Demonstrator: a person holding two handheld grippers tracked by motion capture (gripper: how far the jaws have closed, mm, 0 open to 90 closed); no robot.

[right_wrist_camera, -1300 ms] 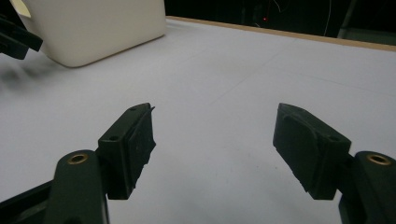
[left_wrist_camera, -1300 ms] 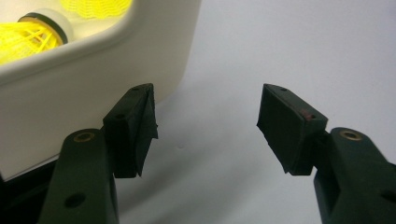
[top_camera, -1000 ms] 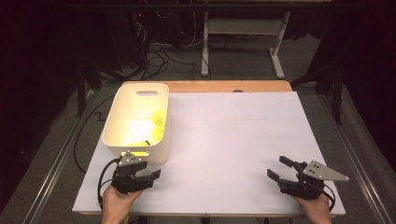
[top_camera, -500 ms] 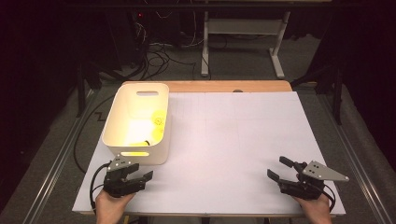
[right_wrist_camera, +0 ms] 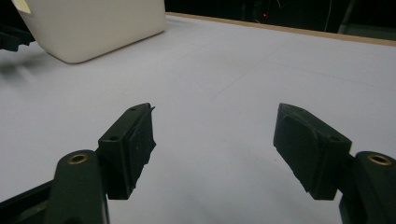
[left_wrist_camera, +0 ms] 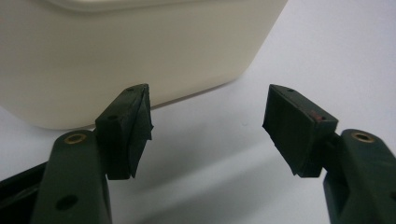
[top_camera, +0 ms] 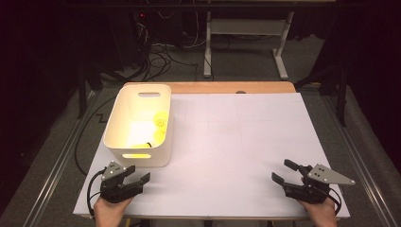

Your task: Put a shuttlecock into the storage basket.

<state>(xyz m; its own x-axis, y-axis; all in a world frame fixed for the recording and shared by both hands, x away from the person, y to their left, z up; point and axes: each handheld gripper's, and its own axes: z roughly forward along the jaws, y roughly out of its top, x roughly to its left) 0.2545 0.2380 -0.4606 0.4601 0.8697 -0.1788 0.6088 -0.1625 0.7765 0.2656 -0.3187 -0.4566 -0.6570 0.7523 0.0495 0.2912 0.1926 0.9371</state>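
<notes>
The left gripper [top_camera: 138, 176] sat at the near left, its jaws just widened and empty, the white bin [top_camera: 124, 124] just beyond. The right gripper [top_camera: 283, 171], near right, was released too, bare white table [top_camera: 236, 142] ahead.

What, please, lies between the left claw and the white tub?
Nothing: in the high view, bare white tabletop separates the left claw from the tub.
</notes>
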